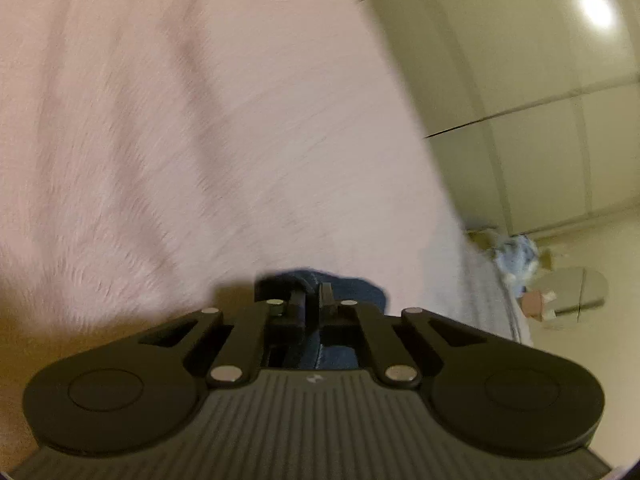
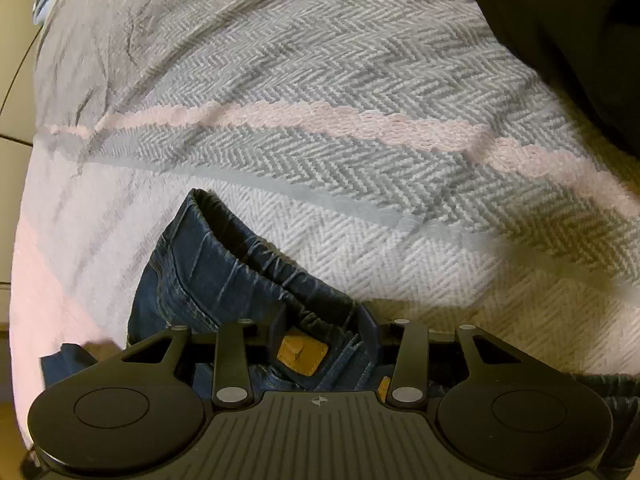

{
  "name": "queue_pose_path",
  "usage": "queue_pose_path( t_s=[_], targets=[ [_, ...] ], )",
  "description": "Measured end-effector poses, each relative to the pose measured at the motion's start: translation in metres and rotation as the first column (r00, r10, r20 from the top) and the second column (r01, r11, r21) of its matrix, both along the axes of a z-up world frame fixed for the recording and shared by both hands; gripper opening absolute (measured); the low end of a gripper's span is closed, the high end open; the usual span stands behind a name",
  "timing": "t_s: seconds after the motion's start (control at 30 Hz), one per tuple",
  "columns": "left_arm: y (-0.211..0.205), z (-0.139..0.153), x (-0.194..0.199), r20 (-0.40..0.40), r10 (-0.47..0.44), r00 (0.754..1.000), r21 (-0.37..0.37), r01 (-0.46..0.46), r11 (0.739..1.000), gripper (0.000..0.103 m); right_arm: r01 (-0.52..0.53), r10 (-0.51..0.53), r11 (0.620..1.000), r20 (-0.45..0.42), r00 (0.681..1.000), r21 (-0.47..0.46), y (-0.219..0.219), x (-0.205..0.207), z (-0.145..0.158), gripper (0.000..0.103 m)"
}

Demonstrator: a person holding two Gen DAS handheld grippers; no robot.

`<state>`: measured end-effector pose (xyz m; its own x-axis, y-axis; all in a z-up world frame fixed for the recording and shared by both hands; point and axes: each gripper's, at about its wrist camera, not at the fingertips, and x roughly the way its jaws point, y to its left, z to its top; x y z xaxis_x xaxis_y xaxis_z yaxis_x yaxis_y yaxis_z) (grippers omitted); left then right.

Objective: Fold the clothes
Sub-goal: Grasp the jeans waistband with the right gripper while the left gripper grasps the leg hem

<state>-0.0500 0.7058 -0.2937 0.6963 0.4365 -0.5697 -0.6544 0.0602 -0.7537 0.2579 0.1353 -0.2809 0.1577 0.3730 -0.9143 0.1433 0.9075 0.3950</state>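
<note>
The jeans (image 2: 224, 276) are dark indigo denim with a tan leather patch (image 2: 302, 354) at the waistband. The bedspread (image 2: 320, 80) is grey and white herringbone crossed by a pale pink band; towards nine o'clock it turns plain pink (image 1: 180, 120). Both hand-held grippers, left (image 1: 314, 300) and right (image 2: 320, 328), are matt black. The wardrobe doors (image 1: 540, 120) at three o'clock are cream

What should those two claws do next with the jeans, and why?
Probably shut the right claw on the waistband. Its fingers stand open on either side of the jeans near the tan patch, while the left claw is already shut on denim, so only one side is held.
</note>
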Motion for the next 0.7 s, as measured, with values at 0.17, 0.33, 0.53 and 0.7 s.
queue_pose_path(
  t_s=[0.17, 0.33, 0.53, 0.7],
  targets=[
    [-0.109, 0.169, -0.025, -0.262, -0.062, 0.963, 0.671, 0.228, 0.706, 0.002, -0.016, 0.016, 1.0, -0.015, 1.0, 0.004, 0.001, 0.001, -0.002, 0.044],
    [-0.156, 0.165, -0.078, -0.417, -0.016, 0.909, 0.586, 0.283, 0.759, 0.011, -0.019, 0.019, 1.0, -0.012, 1.0, -0.013, 0.005, -0.003, -0.004, 0.047],
    [-0.153, 0.081, -0.171, -0.52, 0.014, 0.854, 0.126, 0.061, 0.99, 0.01, -0.026, 0.026, 1.0, 0.013, 1.0, -0.005, 0.005, -0.011, 0.011, 0.048],
    [-0.152, 0.05, -0.238, -0.578, 0.082, 0.812, 0.038, -0.074, 0.997, 0.011, -0.023, 0.023, 1.0, 0.011, 1.0, 0.009, -0.01, -0.022, 0.025, 0.048]
  ],
)
